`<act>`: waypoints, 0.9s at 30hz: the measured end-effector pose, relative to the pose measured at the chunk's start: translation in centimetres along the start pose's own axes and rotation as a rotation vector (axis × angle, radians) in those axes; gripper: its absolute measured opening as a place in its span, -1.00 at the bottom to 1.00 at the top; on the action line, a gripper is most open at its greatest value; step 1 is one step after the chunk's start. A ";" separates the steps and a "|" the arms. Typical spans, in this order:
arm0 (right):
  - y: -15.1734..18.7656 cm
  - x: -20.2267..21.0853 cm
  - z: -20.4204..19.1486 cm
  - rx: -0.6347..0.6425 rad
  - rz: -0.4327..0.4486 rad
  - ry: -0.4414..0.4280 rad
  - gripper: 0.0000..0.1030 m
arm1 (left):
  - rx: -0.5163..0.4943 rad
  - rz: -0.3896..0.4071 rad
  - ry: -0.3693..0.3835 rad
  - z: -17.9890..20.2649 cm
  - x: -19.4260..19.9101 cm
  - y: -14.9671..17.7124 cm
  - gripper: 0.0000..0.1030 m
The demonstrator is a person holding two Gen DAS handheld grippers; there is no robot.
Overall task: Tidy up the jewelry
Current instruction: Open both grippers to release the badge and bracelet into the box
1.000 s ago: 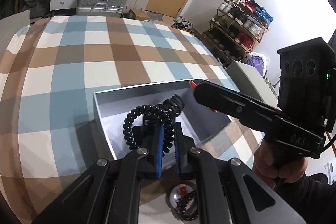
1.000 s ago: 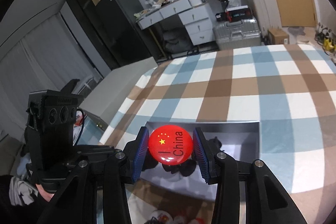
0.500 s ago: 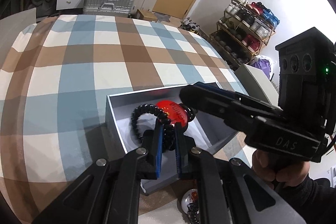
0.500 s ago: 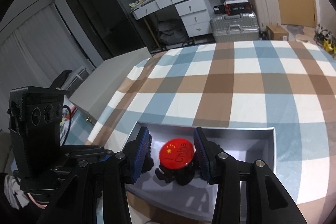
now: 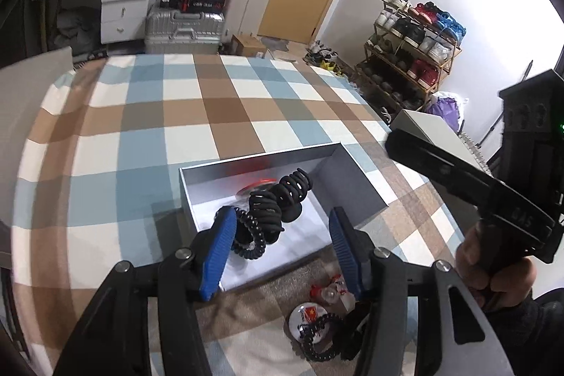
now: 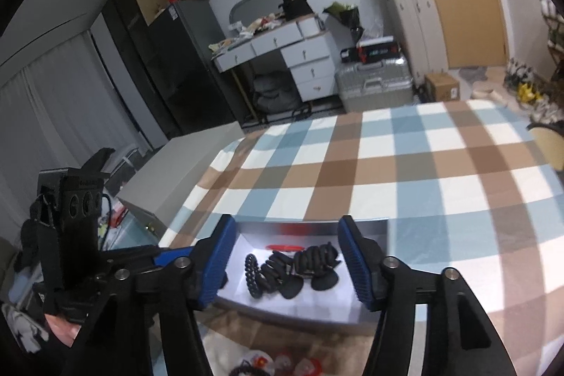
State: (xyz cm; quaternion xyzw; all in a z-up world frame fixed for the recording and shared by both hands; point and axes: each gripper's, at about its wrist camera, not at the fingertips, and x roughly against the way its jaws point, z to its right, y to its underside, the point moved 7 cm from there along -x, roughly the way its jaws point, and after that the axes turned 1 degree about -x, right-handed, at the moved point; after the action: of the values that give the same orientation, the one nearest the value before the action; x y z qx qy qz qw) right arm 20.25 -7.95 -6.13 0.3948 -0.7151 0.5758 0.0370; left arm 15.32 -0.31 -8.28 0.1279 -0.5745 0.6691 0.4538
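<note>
A grey open box (image 5: 197,196) (image 6: 373,228) sits on the checked cloth. Inside lie black coiled hair ties (image 5: 271,214) (image 6: 282,270) and a red badge (image 5: 257,185) (image 6: 283,246) at the far wall. My left gripper (image 5: 282,245) is open and empty over the box's near edge; a coil lies beside its left finger. My right gripper (image 6: 292,263) is open and empty above the box. It also shows at the right of the left wrist view, its fingertips out of sight. A white badge (image 5: 307,316) and a black bead bracelet (image 5: 317,340) lie on the cloth in front of the box.
Small red and clear trinkets (image 5: 329,293) (image 6: 282,363) lie on the cloth near the box's front. The checked cloth (image 5: 141,115) stretches far behind the box. A grey flat box (image 6: 183,171) stands off the cloth's left edge.
Both grippers opened. The left let go of the black coil and the right let go of the red badge; both now lie in the box. Both grippers drew back.
</note>
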 end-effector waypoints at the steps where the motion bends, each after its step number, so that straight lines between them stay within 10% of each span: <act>1: 0.1 0.8 0.0 0.008 0.015 0.011 0.31 | -0.005 0.009 -0.013 0.2 0.3 0.0 0.04; 13: 1.9 8.6 -1.2 0.081 0.182 0.090 1.00 | -0.060 0.142 -0.162 3.5 3.6 1.2 0.50; 27: 6.9 12.5 -0.3 0.078 0.191 0.164 1.00 | -0.082 0.205 -0.293 5.8 5.2 3.4 0.92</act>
State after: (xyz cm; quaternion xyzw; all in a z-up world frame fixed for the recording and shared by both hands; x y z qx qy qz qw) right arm 7.36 -14.01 -5.19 0.2775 -0.7211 0.6344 0.0248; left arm 7.82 -2.84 -5.14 0.1463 -0.6712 0.6621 0.2995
